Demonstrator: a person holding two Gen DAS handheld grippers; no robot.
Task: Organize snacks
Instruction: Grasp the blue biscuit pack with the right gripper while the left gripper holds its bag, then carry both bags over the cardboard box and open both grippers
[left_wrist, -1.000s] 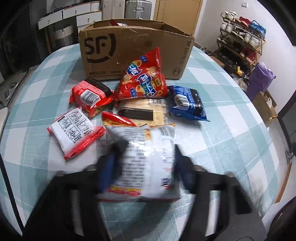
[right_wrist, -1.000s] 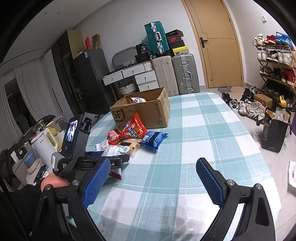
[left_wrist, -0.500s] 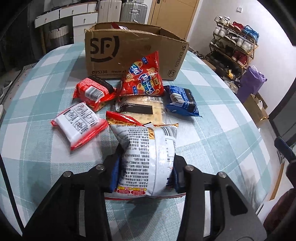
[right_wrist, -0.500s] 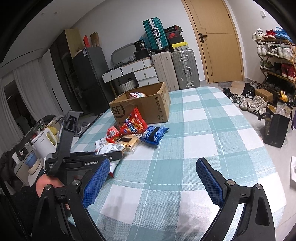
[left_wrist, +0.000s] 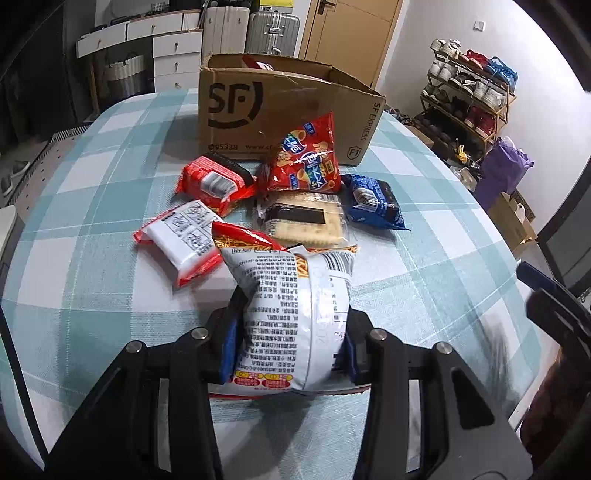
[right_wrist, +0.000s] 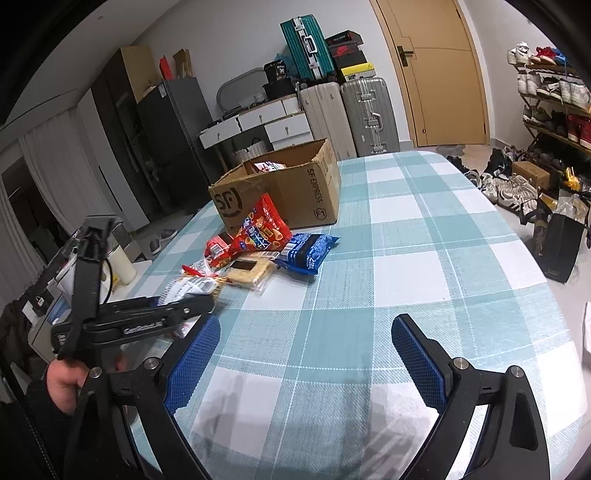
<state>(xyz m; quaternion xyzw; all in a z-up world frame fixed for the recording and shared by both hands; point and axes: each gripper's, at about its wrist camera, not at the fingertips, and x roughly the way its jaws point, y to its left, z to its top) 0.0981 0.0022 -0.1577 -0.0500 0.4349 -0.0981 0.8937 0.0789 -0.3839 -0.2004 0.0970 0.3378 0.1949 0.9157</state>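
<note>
My left gripper (left_wrist: 288, 347) is shut on a white and red noodle packet (left_wrist: 291, 310) and holds it just above the checked tablecloth. Beyond it lie a white and red packet (left_wrist: 181, 240), a red packet (left_wrist: 214, 182), a red chip bag (left_wrist: 306, 162), a cracker pack (left_wrist: 303, 218) and a blue cookie pack (left_wrist: 373, 203). An open SF cardboard box (left_wrist: 277, 110) stands behind them with a snack inside. My right gripper (right_wrist: 306, 354) is open and empty above the near table, right of the left gripper (right_wrist: 184, 306). The box (right_wrist: 288, 192) and pile (right_wrist: 266, 243) show there too.
The round table (right_wrist: 424, 258) has a teal checked cloth. Suitcases (right_wrist: 354, 110) and drawers stand behind the box. A shoe rack (right_wrist: 554, 96) and bags (right_wrist: 557, 243) are at the right. A kettle and small items sit at the left edge.
My left gripper closed on the noodle packet and lifted it off the table, moving closer to the box. The right gripper stayed open and barely moved.
</note>
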